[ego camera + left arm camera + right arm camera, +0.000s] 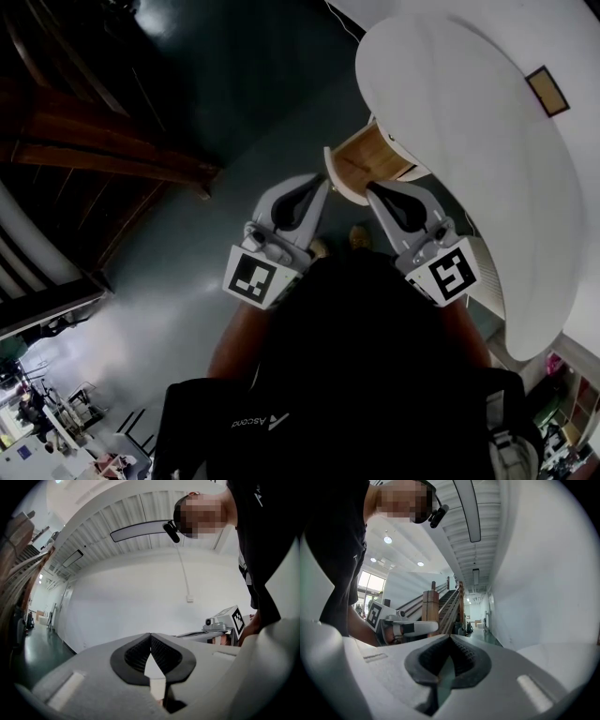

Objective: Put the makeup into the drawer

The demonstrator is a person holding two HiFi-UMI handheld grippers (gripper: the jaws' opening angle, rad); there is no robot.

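An open drawer [368,159] with a light wooden inside sticks out from under the white rounded table [469,141]; I see nothing in it. No makeup shows in any view. My left gripper [323,181] is held close to the body, its tip just left of the drawer front, jaws shut and empty [150,635]. The right gripper [369,188] sits beside it, tip just below the drawer, also shut with nothing between the pads [450,636]. Each gripper view catches the other gripper off to the side, level with it.
A small brown-framed square [547,90] lies on the table top. A wooden staircase [103,150] rises at the left over dark green floor [234,84]. A white wall [131,602] faces the left gripper. The person's dark shirt fills the lower head view.
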